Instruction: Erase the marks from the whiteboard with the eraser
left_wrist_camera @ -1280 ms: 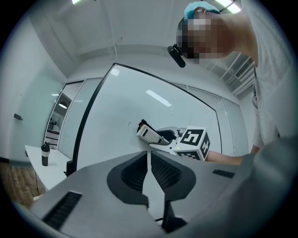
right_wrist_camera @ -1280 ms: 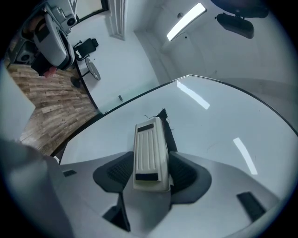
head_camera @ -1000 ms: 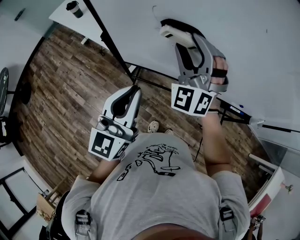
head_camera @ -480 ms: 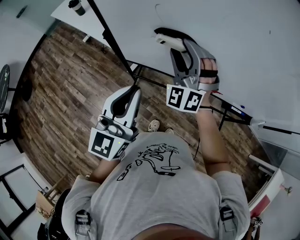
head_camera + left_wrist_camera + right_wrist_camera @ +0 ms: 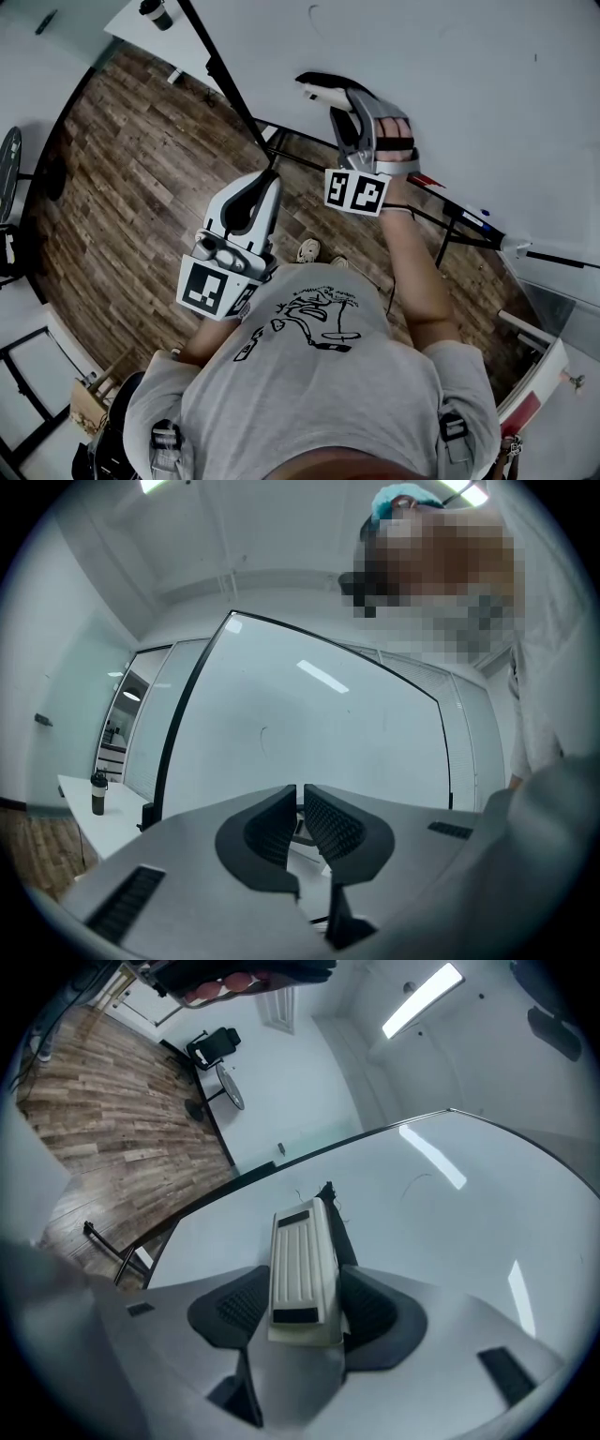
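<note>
The whiteboard (image 5: 450,84) fills the upper right of the head view. A faint curved mark (image 5: 312,11) shows near its top; the same kind of thin mark (image 5: 417,1182) lies ahead in the right gripper view and another (image 5: 263,740) in the left gripper view. My right gripper (image 5: 349,103) is shut on the white eraser (image 5: 302,1255), whose dark felt side (image 5: 323,81) lies against the board. My left gripper (image 5: 301,794) hangs lower, off the board, above the floor. Its jaws are shut with nothing between them.
Black stand legs (image 5: 281,141) run under the board over a wood floor (image 5: 122,169). A ledge with markers (image 5: 469,220) sits to the right of my right hand. A cup (image 5: 153,13) stands on a white table at the far left. An office chair (image 5: 211,1046) is further off.
My right gripper has slid the eraser up and to the left along the whiteboard. The left gripper has stayed where it was.
</note>
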